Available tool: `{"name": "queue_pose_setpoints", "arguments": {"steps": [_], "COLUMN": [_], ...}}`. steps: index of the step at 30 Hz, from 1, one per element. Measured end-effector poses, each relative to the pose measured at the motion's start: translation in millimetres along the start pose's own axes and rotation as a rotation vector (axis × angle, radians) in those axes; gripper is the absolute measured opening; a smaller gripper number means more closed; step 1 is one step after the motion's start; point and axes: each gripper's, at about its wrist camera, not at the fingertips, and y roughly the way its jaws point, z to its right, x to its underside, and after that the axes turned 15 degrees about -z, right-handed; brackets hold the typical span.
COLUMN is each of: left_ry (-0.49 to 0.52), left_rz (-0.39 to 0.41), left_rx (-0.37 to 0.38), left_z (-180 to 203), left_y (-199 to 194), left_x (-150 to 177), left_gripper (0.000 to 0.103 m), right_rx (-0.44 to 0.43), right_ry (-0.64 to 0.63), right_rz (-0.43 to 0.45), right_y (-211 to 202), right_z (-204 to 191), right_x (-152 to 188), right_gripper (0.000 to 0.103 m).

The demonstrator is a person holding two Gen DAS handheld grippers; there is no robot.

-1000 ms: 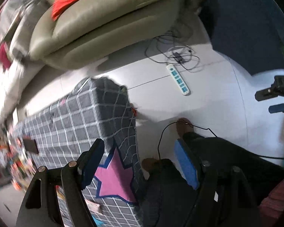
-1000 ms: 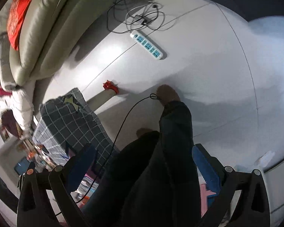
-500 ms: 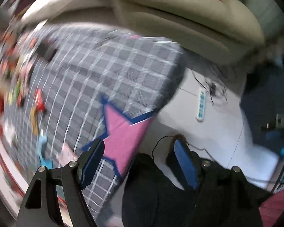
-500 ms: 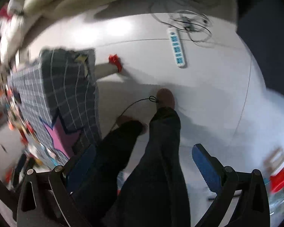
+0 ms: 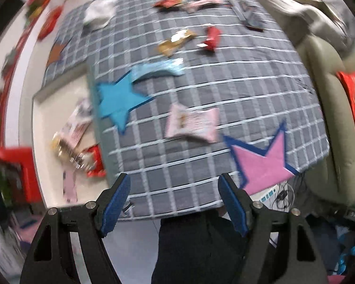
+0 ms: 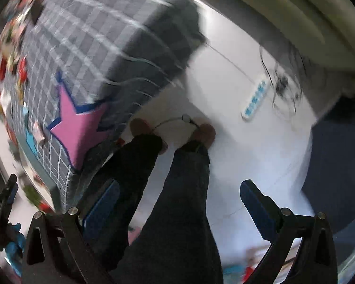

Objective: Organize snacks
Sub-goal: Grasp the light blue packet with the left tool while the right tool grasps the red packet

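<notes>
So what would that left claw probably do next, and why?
Probably reach forward and down toward the pink snack packet, the nearest one on the checked cloth. The left claw is open, empty and off the cloth at its near edge, while the right claw, also open, faces the floor.

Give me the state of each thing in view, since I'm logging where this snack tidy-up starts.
Left claw: open, holding nothing.
Right claw: open, holding nothing, pointed at the floor.
Pink snack packet: flat on the checked cloth, untouched.
Light blue snack packet: lying on the cloth.
Gold snack packet: lying on the cloth.
Red snack packet: crumpled on the cloth.
Power strip: on the floor, cables beside it.
</notes>
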Motion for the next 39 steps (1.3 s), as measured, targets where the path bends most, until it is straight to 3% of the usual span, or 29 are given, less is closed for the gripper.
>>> {"name": "queue_pose_setpoints", "arguments": {"steps": [4, 9, 13, 16, 23, 28, 30, 33, 37, 39], "left_ry": [-0.015, 0.091, 0.310, 0.445, 0.606, 0.582, 0.524, 0.396, 0.177, 0.077], "left_rz": [0.005, 0.052, 0.092, 0.109, 0.079, 0.034, -0.009, -0.019, -0.065, -0.075], "left_rx": [0.018, 0.006, -0.172, -0.229, -0.219, -0.153, -0.063, -0.037, 0.094, 0.092], "left_z": [-21, -27, -11, -1, 13, 5, -3, -13, -33, -40], "left_y": [8, 6, 17, 32, 71, 88, 88, 82, 80, 81], "left_x": [-12, -59, -106, -133, -176, -185, -190, -196, -196, -190], "left_gripper": [0.079, 0.079, 0.079, 0.079, 0.079, 0.079, 0.061, 0.029, 0.025, 0.026], "right_rx": [0.123, 0.253, 0.357, 0.381, 0.428, 0.417, 0.397, 0.341, 0.335, 0.340], "right_ry": [-0.148, -0.316, -0.450, -0.463, -0.443, -0.398, -0.380, -0.360, -0.392, -0.418], "right_rz": [0.051, 0.092, 0.079, 0.046, -0.033, -0.030, -0.018, -0.004, 0.023, 0.033], "right_y": [-15, -13, 4, 18, 42, 40, 32, 19, 1, -6], "right_z": [-68, -148, -205, -231, -254, -260, -262, -273, -302, -319], "right_x": [-17, -31, -33, -40, -45, -52, -60, -82, -116, -133], "right_gripper": [0.103, 0.103, 0.103, 0.103, 0.103, 0.103, 0.103, 0.103, 0.103, 0.103]}}
